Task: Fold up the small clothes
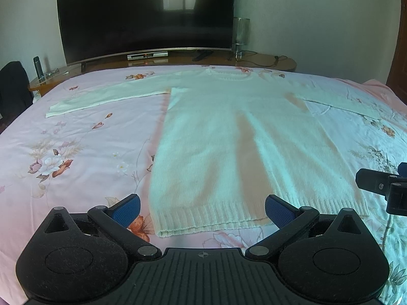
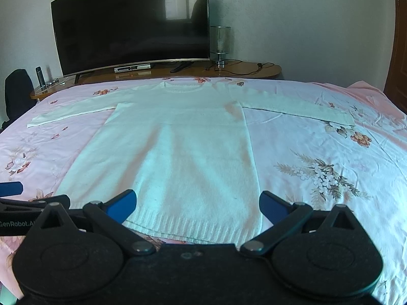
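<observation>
Bed [image 1: 76, 152] – pink floral sheet; white sweater [image 1: 229, 139] flat on it (sleeves spread).

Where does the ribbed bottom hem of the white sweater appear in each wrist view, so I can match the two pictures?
Left wrist view: the ribbed hem runs across the lower centre, between the open fingers of the left gripper.
Right wrist view: the hem lies at the lower centre, between the open fingers of the right gripper.
Shared landmark: the television behind the bed.
</observation>
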`<state>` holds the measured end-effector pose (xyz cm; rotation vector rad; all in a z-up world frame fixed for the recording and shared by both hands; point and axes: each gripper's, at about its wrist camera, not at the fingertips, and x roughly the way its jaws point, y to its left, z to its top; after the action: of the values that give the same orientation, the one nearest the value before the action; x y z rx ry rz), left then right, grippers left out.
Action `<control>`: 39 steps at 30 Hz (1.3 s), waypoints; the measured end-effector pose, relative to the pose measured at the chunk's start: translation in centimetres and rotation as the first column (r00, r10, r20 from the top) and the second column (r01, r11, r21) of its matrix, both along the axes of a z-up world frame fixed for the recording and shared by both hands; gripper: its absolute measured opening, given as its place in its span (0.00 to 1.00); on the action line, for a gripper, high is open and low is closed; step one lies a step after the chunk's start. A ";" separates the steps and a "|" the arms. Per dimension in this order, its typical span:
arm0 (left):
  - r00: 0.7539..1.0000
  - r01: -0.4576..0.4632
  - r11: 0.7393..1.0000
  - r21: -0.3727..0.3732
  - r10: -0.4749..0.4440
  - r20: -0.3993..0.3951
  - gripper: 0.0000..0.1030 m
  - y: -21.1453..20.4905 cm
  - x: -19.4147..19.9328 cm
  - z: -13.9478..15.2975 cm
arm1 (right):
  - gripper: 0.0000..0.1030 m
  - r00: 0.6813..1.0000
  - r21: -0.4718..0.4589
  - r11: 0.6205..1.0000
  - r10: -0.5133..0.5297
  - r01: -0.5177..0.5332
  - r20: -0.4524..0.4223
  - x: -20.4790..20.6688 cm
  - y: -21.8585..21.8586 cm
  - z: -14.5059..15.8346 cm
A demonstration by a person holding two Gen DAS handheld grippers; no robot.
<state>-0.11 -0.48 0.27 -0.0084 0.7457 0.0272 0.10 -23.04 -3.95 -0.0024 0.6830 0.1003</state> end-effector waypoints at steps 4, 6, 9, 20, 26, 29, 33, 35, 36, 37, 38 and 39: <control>1.000 0.000 1.000 0.001 0.000 -0.002 1.00 0.0 0.0 0.1 | 1.00 1.000 0.000 1.000 0.002 -0.002 -0.001 0.0 0.0 0.0; 1.000 -0.001 1.000 0.002 0.001 -0.002 1.00 0.0 0.0 0.1 | 1.00 1.000 0.001 1.000 0.003 -0.003 -0.002 0.1 -0.1 0.0; 1.000 -0.003 1.000 0.003 0.003 -0.002 1.00 -0.1 0.0 0.1 | 1.00 1.000 0.002 1.000 0.003 -0.003 -0.001 0.1 -0.1 0.0; 1.000 0.000 1.000 0.001 0.000 -0.008 1.00 -0.1 0.1 0.0 | 1.00 1.000 0.002 1.000 0.009 -0.009 -0.006 0.1 -0.3 0.0; 0.999 -0.016 1.000 0.020 0.015 0.047 1.00 0.2 0.3 0.6 | 1.00 1.000 0.007 1.000 0.007 -0.007 -0.012 0.2 -0.7 -0.2; 0.999 0.000 1.000 -0.030 0.001 0.032 1.00 1.6 2.5 0.5 | 1.00 1.000 0.016 1.000 -0.013 0.013 0.009 0.6 -1.8 -0.1; 0.999 -0.004 0.996 -0.091 0.009 0.053 1.00 3.9 6.6 0.7 | 0.94 0.995 0.133 0.988 -0.085 0.078 0.049 2.5 -6.1 0.6; 0.998 -0.018 0.995 -0.094 0.023 0.050 1.00 4.8 9.3 0.7 | 0.82 0.991 0.188 0.975 -0.130 0.120 0.039 4.4 -8.9 0.9; 0.998 -0.025 0.995 -0.095 0.030 0.053 1.00 5.2 10.7 0.5 | 0.75 0.987 0.216 0.965 -0.160 0.148 0.036 5.5 -10.6 0.9; 0.998 -0.042 0.995 -0.089 0.046 0.050 1.00 5.8 12.2 0.2 | 0.72 0.981 0.247 0.953 -0.192 0.178 0.033 6.8 -12.3 1.0; 0.997 -0.060 0.994 -0.088 0.064 0.049 1.00 6.4 13.4 0.0 | 0.69 0.974 0.280 0.938 -0.223 0.205 0.033 8.3 -14.3 0.9; 0.995 -0.077 0.992 -0.096 0.083 0.059 1.00 7.1 14.6 -0.2 | 0.62 0.970 0.303 0.927 -0.242 0.219 0.038 9.4 -15.7 0.9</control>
<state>14.51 6.59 0.02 -0.1280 0.6825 0.0677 9.45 -38.77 -3.05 0.3623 0.5829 -0.0246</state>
